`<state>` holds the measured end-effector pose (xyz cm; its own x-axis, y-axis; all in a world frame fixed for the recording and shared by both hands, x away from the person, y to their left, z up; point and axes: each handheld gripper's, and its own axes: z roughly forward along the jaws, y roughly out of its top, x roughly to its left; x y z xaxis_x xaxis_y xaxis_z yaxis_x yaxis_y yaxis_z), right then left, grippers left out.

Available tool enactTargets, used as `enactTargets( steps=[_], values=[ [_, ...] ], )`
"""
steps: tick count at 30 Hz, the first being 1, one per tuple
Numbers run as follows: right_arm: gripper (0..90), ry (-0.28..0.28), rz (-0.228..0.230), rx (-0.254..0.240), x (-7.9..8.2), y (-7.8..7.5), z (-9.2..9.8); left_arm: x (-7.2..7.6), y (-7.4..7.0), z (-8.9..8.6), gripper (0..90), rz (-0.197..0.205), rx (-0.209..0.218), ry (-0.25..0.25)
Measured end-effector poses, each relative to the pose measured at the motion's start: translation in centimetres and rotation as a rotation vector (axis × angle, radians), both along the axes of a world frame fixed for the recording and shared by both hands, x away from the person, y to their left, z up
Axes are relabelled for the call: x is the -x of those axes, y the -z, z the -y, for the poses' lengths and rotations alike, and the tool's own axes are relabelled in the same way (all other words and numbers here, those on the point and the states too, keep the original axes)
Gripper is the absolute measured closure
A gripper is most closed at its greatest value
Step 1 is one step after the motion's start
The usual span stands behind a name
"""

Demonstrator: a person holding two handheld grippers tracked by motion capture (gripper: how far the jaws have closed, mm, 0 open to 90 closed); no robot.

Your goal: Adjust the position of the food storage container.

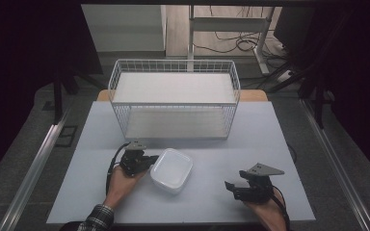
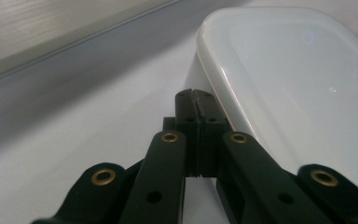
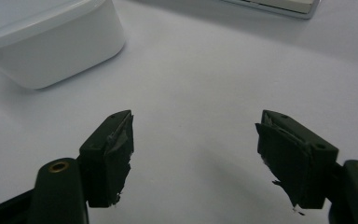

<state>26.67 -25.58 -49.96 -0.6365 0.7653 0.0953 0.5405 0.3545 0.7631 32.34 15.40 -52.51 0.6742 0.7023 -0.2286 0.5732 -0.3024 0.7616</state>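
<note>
Progress looks early, judged from how things lie: the white, rounded-square plastic lidded container (image 1: pixel 171 170) sits on the pale grey table (image 1: pixel 77 192) in front of the white wire two-shelf basket rack (image 1: pixel 173 98), and both rack shelves are bare, so any placing of the container there remains to be done. Left of the container, the left gripper (image 1: pixel 147 160) has its jaws pressed fully together with nothing between them, their closed tips right against the container's left side wall just under the lid rim; I read this as a nudge or a steadying touch, not a grasp. Right of the container and well apart from it, the right gripper (image 1: pixel 231 186) rests low with its jaws parted wide and empty, bare tabletop between them, pointing toward the container. Room is generous: open table lies between container and rack, and between container and right gripper. The near table edge is close to both hands, and the rack's wire front wall is the rim to clear.
</note>
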Motion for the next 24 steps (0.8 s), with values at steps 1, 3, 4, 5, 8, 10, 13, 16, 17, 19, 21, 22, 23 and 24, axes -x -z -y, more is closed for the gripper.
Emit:
enactTargets(
  steps=[1, 3, 4, 5, 8, 10, 13, 16, 17, 19, 21, 22, 23, 24],
  values=[
    [28.5, -0.001, 0.001, 0.003, 0.0, 0.0, 0.0, 0.1, -0.2, -0.2, 89.8, 0.009, -0.008, -0.015],
    [33.0, -0.010, 0.008, 0.008, 0.1, -0.2, -0.1, 0.4, -0.5, -1.0, 89.9, 0.030, -0.016, -0.055],
    [38.3, -0.019, 0.013, 0.015, 0.0, -0.3, -0.2, 1.0, -0.9, -2.0, 89.8, 0.028, 0.013, -0.076],
    [41.5, -0.027, 0.017, 0.018, -0.1, -0.4, -0.3, 1.4, -1.0, -2.4, 89.8, 0.030, 0.016, -0.078],
    [53.9, -0.051, 0.032, 0.014, -0.6, -0.8, -0.9, 3.4, -1.1, -3.0, 89.8, 0.025, 0.012, -0.082],
    [57.9, -0.061, 0.037, 0.010, -0.9, -1.0, -1.2, 4.3, -1.0, -3.2, 89.8, 0.019, 0.013, -0.081],
    [75.4, -0.113, 0.032, 0.012, -2.1, -1.5, -3.2, 6.1, -1.1, -3.3, 89.8, 0.018, 0.010, -0.079],
    [83.6, -0.145, 0.035, 0.028, -2.9, -1.6, -4.3, 7.7, -1.1, -3.1, 89.8, 0.009, 0.015, -0.063],
    [88.7, -0.171, 0.038, 0.048, -3.8, -1.6, -5.4, 8.5, -0.8, -2.6, 89.8, -0.008, 0.010, -0.048],
    [88.9, -0.190, 0.038, 0.045, -4.9, -1.6, -6.8, 8.9, -0.5, -1.9, 89.8, -0.026, 0.006, -0.026],
    [88.9, -0.196, 0.037, 0.045, -5.4, -1.6, -7.5, 9.1, -0.3, -1.4, 89.8, -0.035, -0.004, -0.011],
    [88.9, -0.205, 0.037, 0.038, -6.1, -1.6, -8.5, 9.1, -0.2, -1.0, 89.8, -0.039, -0.012, -0.001],
    [88.9, -0.212, 0.037, 0.032, -6.7, -1.5, -9.3, 9.1, -0.1, -0.5, 89.8, -0.041, -0.026, 0.010],
    [88.9, -0.220, 0.039, 0.038, -7.4, -1.4, -10.2, 9.0, 0.0, -0.3, 89.8, -0.040, -0.031, 0.011]
  ],
)
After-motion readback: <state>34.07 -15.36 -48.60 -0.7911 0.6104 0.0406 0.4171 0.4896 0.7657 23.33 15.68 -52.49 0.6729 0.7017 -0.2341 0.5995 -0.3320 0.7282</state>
